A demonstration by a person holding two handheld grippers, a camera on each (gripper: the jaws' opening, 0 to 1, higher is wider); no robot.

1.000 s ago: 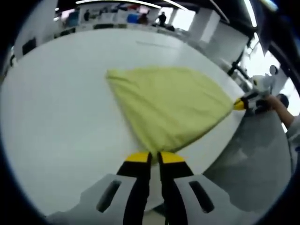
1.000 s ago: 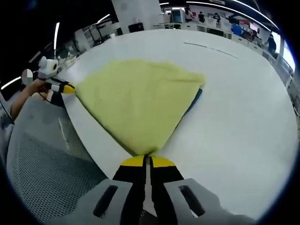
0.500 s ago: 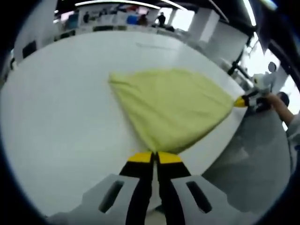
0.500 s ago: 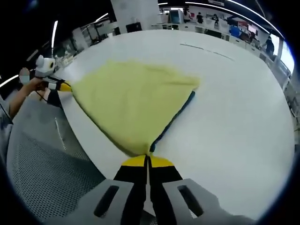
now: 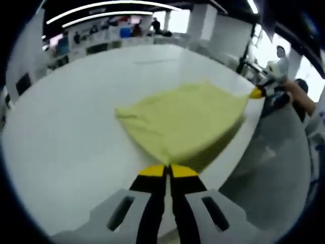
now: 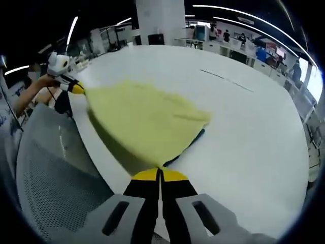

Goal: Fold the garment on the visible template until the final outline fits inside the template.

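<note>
Both the left gripper (image 5: pixel 168 170) and right gripper (image 6: pixel 159 174) have jaws closed on corners of the yellow garment (image 5: pixel 185 122), stretched just above the white table (image 5: pixel 66 127)

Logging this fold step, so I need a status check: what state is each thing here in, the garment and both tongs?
garment: yellow-green, held at two near corners, near edge raised off the table, far part lying on it.
left tongs: shut on one garment corner.
right tongs: shut on the other corner.
table: white, bearing the garment.
dark blue item: peeks out beneath the garment's edge.
</note>
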